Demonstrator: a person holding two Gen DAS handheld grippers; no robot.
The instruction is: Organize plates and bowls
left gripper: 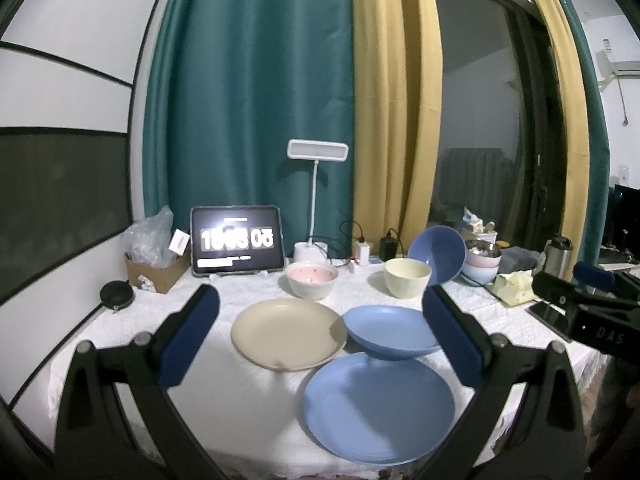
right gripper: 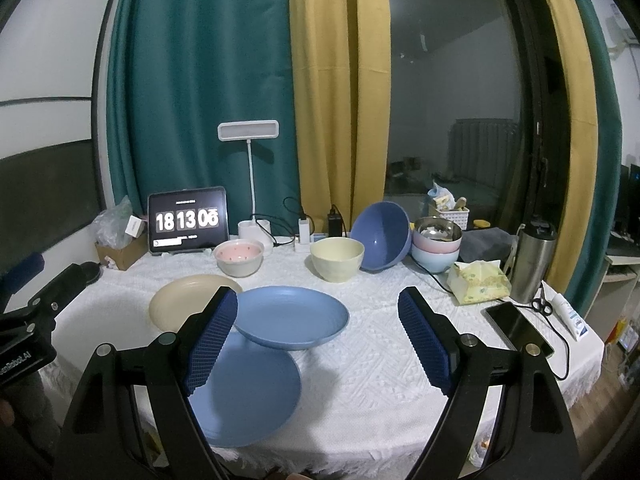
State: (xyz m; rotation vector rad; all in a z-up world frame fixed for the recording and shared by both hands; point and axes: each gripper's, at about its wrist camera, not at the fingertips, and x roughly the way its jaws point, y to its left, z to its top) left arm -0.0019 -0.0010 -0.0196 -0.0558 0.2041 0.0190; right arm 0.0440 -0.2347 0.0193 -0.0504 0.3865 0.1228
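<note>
On the white tablecloth lie a beige plate (left gripper: 288,334) (right gripper: 188,300), a blue plate (left gripper: 390,330) (right gripper: 292,316) whose near rim rests on a larger blue plate (left gripper: 380,404) (right gripper: 248,392). Behind them stand a pink-lined bowl (left gripper: 312,280) (right gripper: 239,258), a cream bowl (left gripper: 407,278) (right gripper: 337,258) and a blue bowl (left gripper: 438,252) (right gripper: 380,236) tipped on its side against stacked bowls (right gripper: 436,244). My left gripper (left gripper: 320,336) is open above the plates and holds nothing. My right gripper (right gripper: 318,336) is open and holds nothing, hovering just right of the blue plates.
A tablet clock (right gripper: 188,222), desk lamp (right gripper: 248,132) and cardboard box (right gripper: 120,252) stand at the back. A tissue pack (right gripper: 478,282), steel flask (right gripper: 534,260), phone (right gripper: 518,328), scissors and a tube lie at the right edge. Chargers and cables run behind the bowls.
</note>
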